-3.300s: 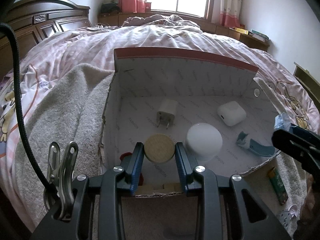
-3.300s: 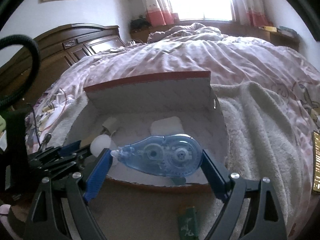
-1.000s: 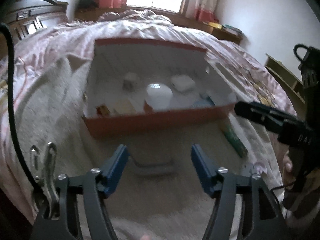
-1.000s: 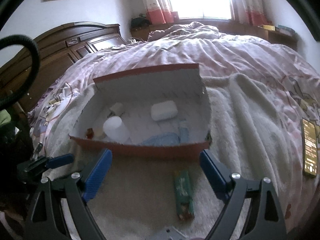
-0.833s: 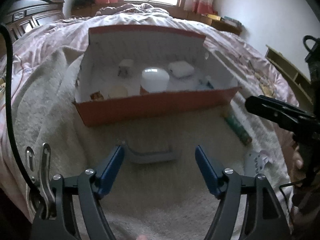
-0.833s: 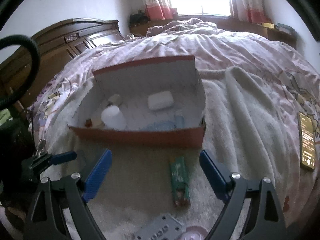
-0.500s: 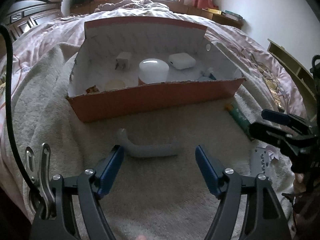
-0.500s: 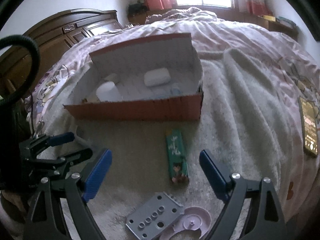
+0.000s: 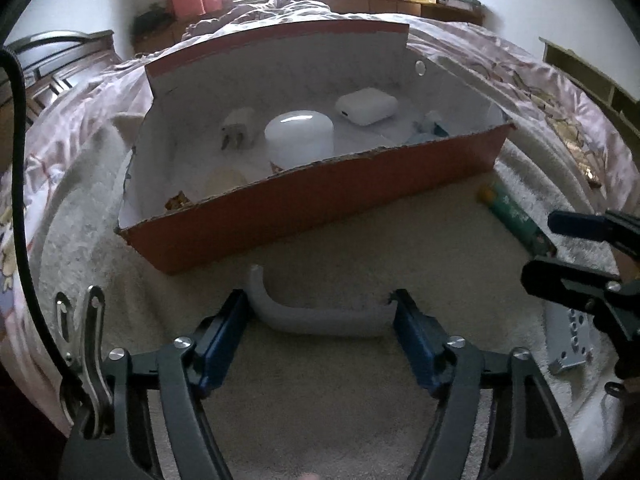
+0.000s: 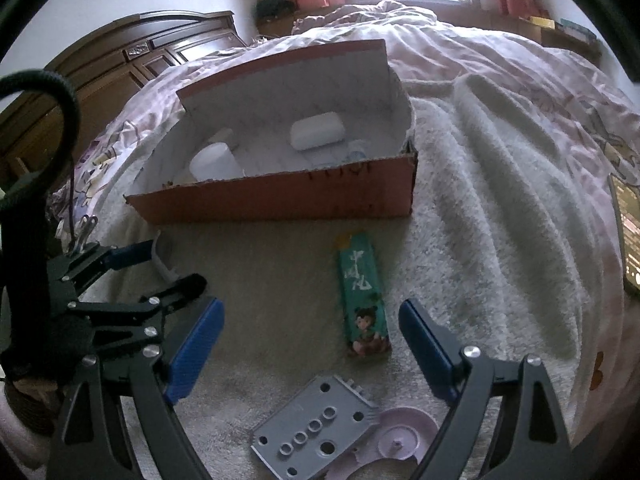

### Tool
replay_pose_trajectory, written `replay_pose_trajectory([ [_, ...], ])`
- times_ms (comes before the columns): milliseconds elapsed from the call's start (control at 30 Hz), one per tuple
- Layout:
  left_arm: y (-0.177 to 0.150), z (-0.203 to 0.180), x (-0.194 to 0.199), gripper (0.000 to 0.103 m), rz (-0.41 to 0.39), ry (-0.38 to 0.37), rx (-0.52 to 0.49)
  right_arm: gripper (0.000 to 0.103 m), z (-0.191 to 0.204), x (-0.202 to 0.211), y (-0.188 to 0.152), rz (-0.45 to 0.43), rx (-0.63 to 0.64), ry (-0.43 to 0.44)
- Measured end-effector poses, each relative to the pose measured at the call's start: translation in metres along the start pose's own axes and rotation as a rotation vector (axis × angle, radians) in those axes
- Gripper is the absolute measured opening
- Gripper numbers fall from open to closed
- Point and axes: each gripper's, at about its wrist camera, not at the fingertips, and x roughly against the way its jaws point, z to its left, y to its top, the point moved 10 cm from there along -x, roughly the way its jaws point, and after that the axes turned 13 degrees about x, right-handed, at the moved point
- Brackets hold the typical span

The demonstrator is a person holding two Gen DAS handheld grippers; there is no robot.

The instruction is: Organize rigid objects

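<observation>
A white curved plastic piece [image 9: 320,318] lies on the beige blanket in front of the orange cardboard box [image 9: 320,208]. My left gripper [image 9: 320,312] straddles it lengthwise; its jaws are closing, with the blue pads at the piece's two ends and no clear squeeze. My right gripper [image 10: 312,320] hangs open over a slim green packet [image 10: 362,292] with a cartoon figure, touching nothing. Inside the box sit a white round jar [image 9: 300,140], a charger plug [image 9: 240,132], a white earbud case [image 9: 366,104], a blue correction tape [image 9: 430,128] and a tan disc [image 9: 226,180].
A grey plate with holes [image 10: 316,436] and a pink disc [image 10: 396,440] lie just below the right gripper. A phone [image 10: 630,236] rests at the blanket's right edge. The box's tall back flap [image 10: 288,76] stands upright. A dark wooden headboard [image 10: 120,64] is at the left.
The tan disc and correction tape held earlier now lie in the box. Both grippers drew back and sank; the left came down around the white curved piece, the right toward the green packet.
</observation>
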Motion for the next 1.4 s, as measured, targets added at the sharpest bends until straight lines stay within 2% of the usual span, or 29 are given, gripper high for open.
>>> replay_pose_trajectory([
  [167, 0.0, 0.005, 0.004, 0.072, -0.012, -0.011, 0.032, 0.092, -0.003, 0.0, -0.001, 0.001, -0.019, 0.009],
  [400, -0.006, 0.025, 0.01, 0.072, 0.0, -0.055, 0.143, 0.09, -0.016, 0.006, -0.006, 0.005, -0.058, 0.009],
  [500, -0.007, 0.027, 0.012, 0.072, -0.001, -0.07, 0.161, 0.072, -0.018, 0.005, -0.009, 0.021, -0.05, 0.001],
  [567, -0.008, 0.027, 0.012, 0.072, -0.003, -0.069, 0.161, 0.053, -0.016, 0.001, -0.01, 0.035, -0.039, -0.001],
  [733, -0.009, 0.029, 0.014, 0.072, -0.004, -0.075, 0.169, 0.044, 0.001, -0.008, -0.008, 0.061, 0.053, -0.009],
  [900, -0.009, 0.029, 0.014, 0.072, -0.004, -0.075, 0.177, 0.041, 0.018, -0.02, 0.0, 0.07, 0.128, 0.0],
  [1100, -0.009, 0.03, 0.014, 0.072, -0.004, -0.079, 0.181, 0.041, 0.035, -0.016, 0.003, 0.046, 0.153, 0.087],
  [1267, -0.009, 0.031, 0.014, 0.072, -0.004, -0.08, 0.183, 0.042, 0.035, -0.011, -0.003, 0.077, 0.179, 0.094],
  [1400, -0.009, 0.033, 0.015, 0.072, -0.007, -0.072, 0.185, 0.042, 0.051, -0.017, -0.007, 0.097, 0.245, 0.113],
])
